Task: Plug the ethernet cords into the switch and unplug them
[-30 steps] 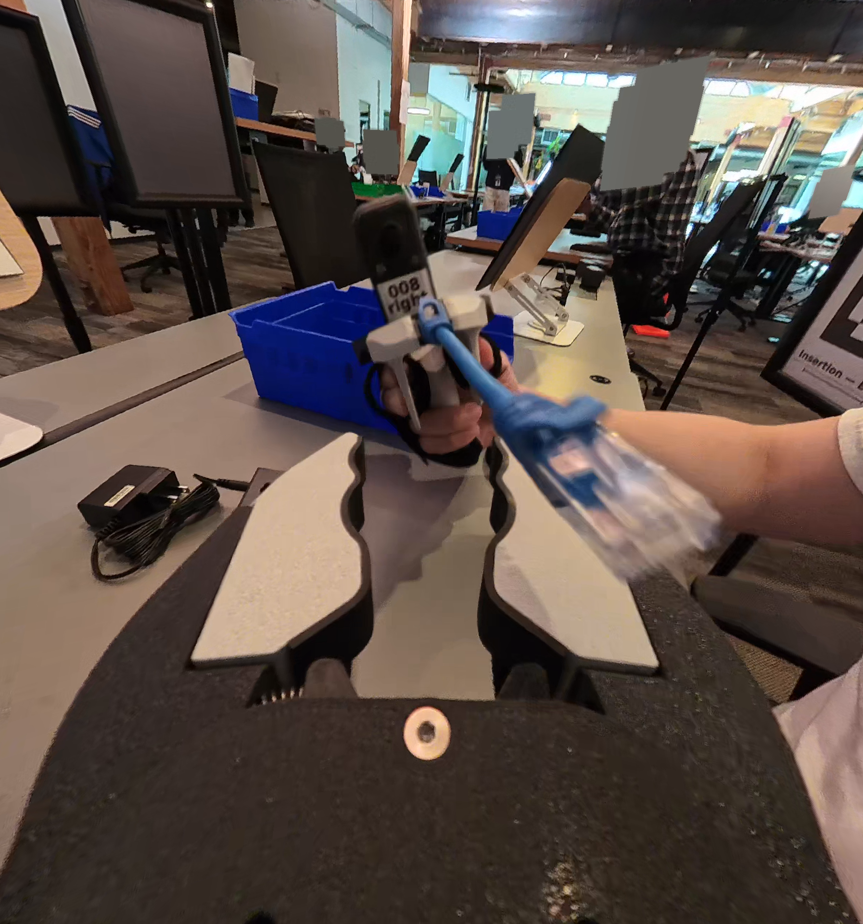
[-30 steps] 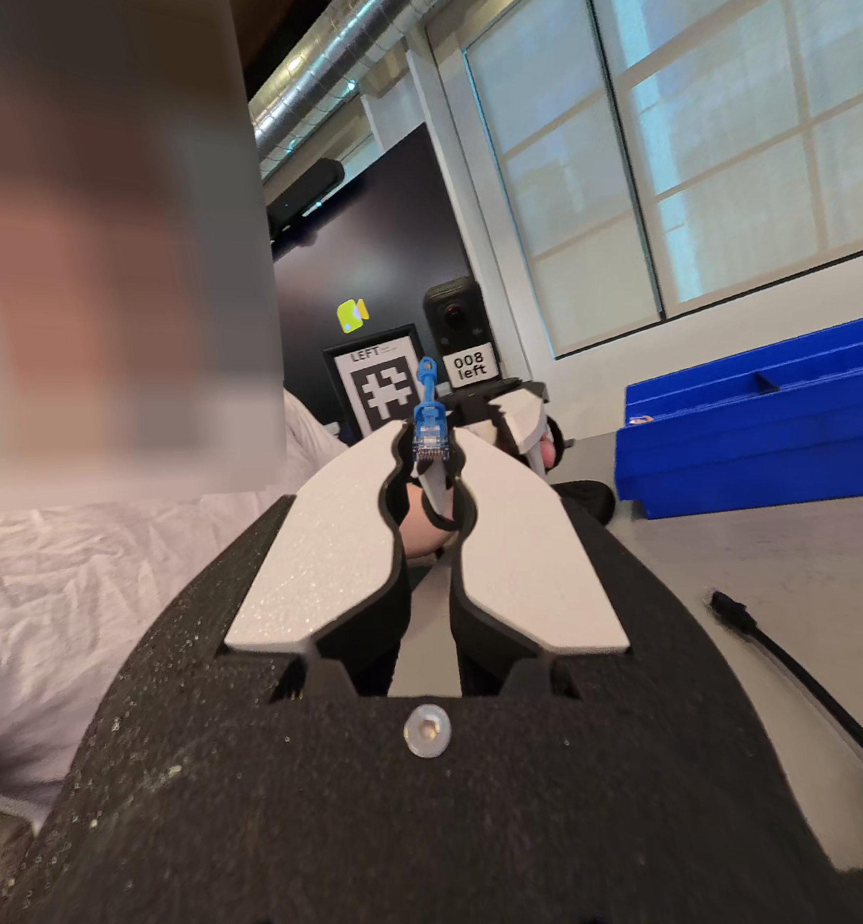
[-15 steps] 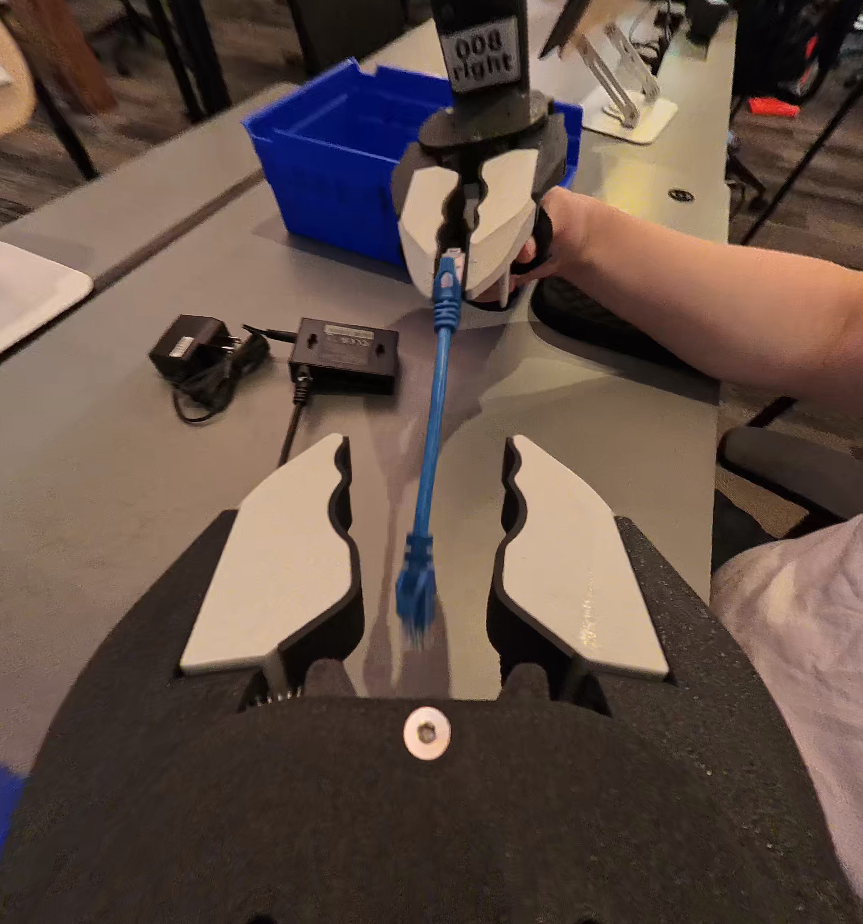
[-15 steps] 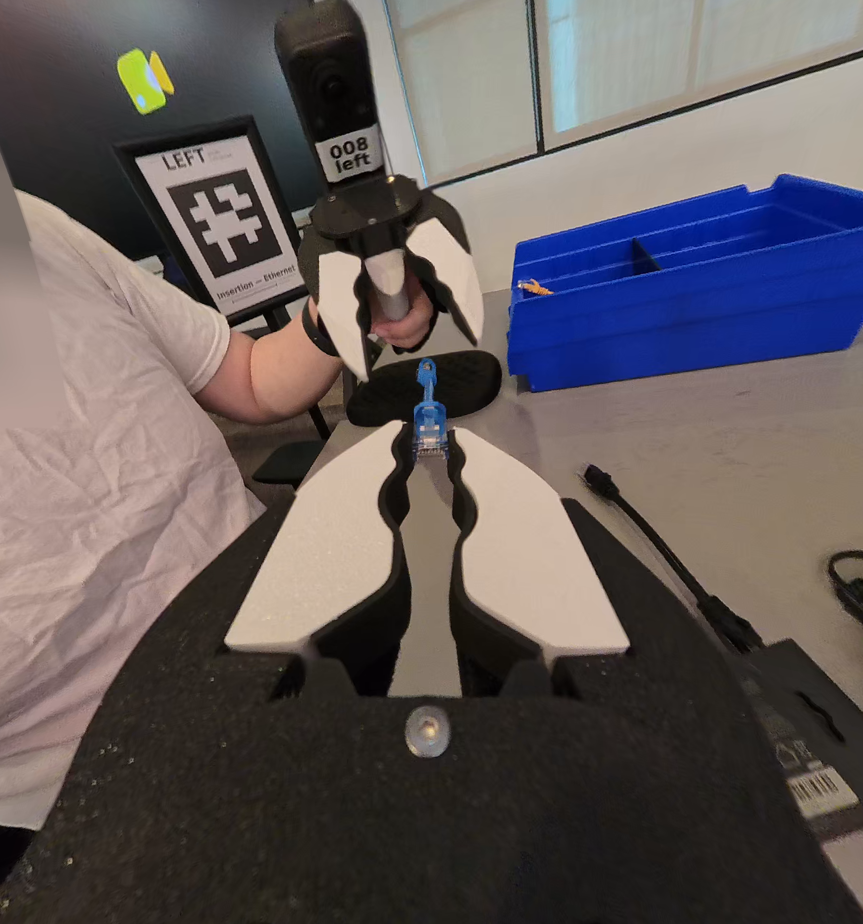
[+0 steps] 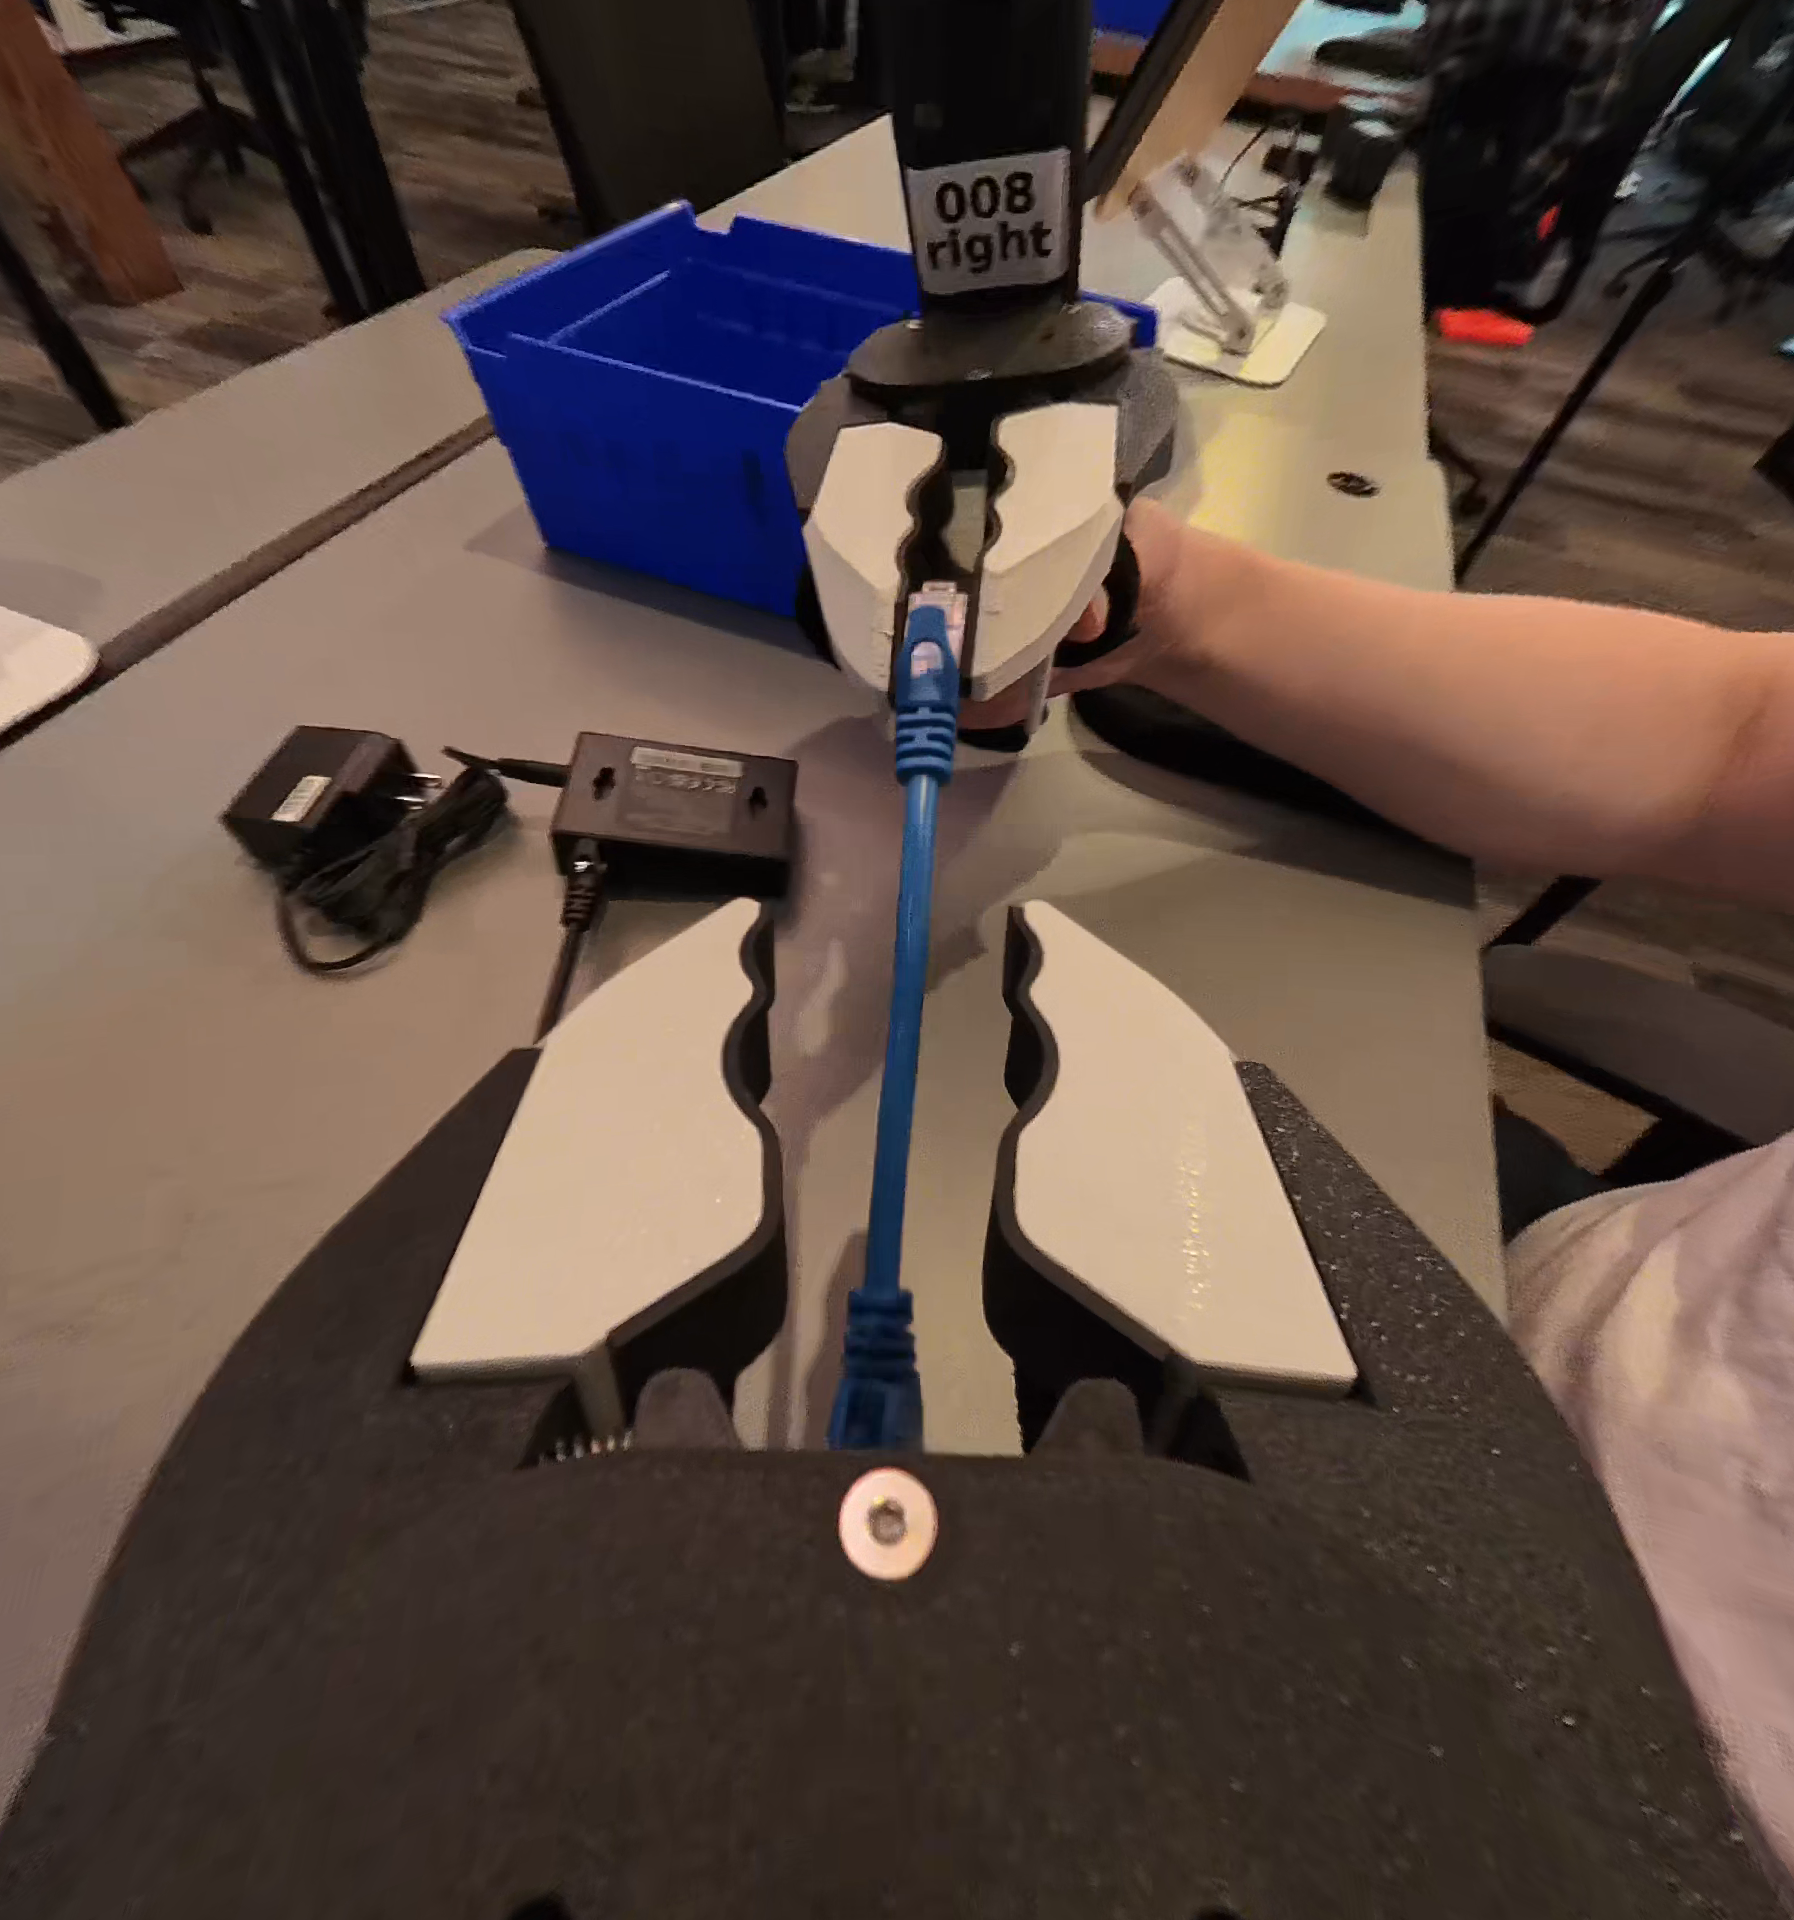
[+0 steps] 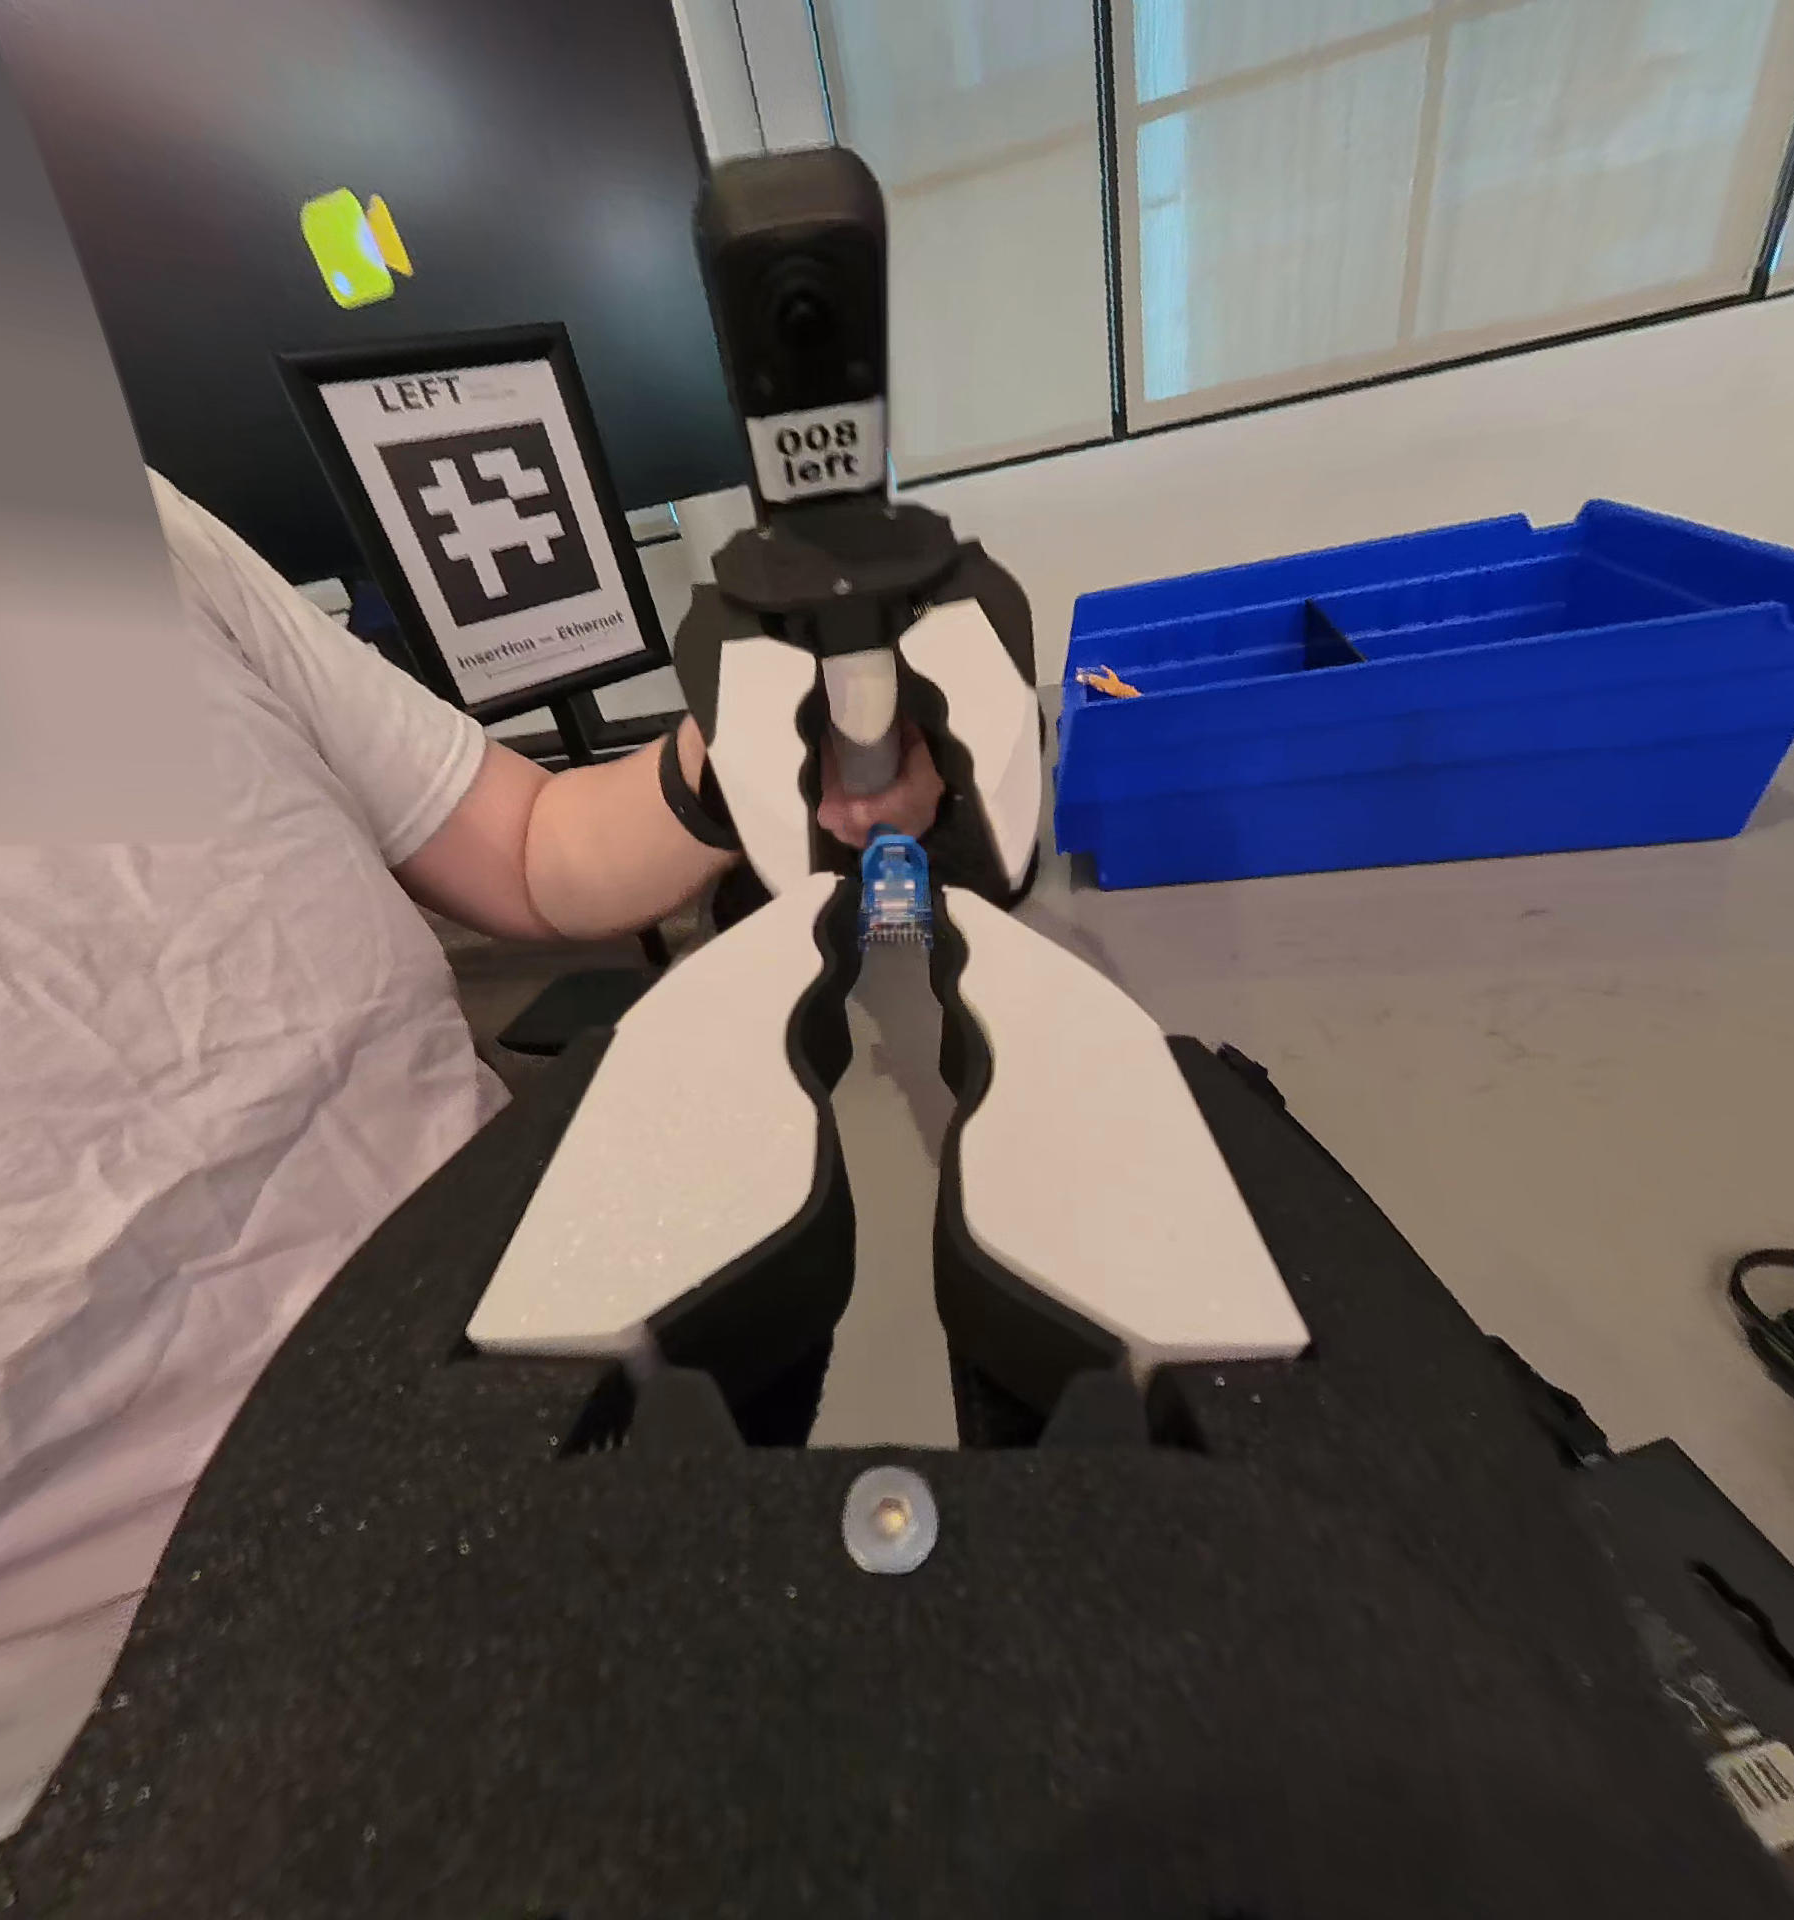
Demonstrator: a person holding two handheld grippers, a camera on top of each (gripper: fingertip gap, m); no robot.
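My right gripper [image 6: 891,904] is shut on one plug [image 6: 895,894] of a short blue ethernet cord [image 5: 908,987] and holds it above the grey table [image 5: 197,1039]. In the left wrist view the right gripper [image 5: 940,644] faces me, and the cord runs from it straight between my left fingers [image 5: 654,1143]. My left gripper [image 5: 885,920] is open. The cord's free plug [image 5: 877,1371] hangs deep between the pads, with a gap on each side. The black switch [image 5: 680,800] lies on the table to the left, with a black cord [image 5: 571,914] plugged into it.
A black power adapter [image 5: 321,800] with a coiled lead lies left of the switch. A blue bin [image 5: 664,416] stands behind it and also shows in the right wrist view [image 6: 1444,727]. The person's forearm [image 5: 1444,748] reaches in from the right. A marker sign [image 6: 477,520] stands behind the left gripper [image 6: 872,790]. My right fingertips sit around 4 cm from my left ones. From either gripper's tips it is about 15 cm to the black switch [image 5: 680,800].
Both grippers tipped down toward the table and drew closer. The cord's free plug slid in deeper between my left fingers, which opened wider and then narrowed a little without touching it. The right grasp is unchanged.
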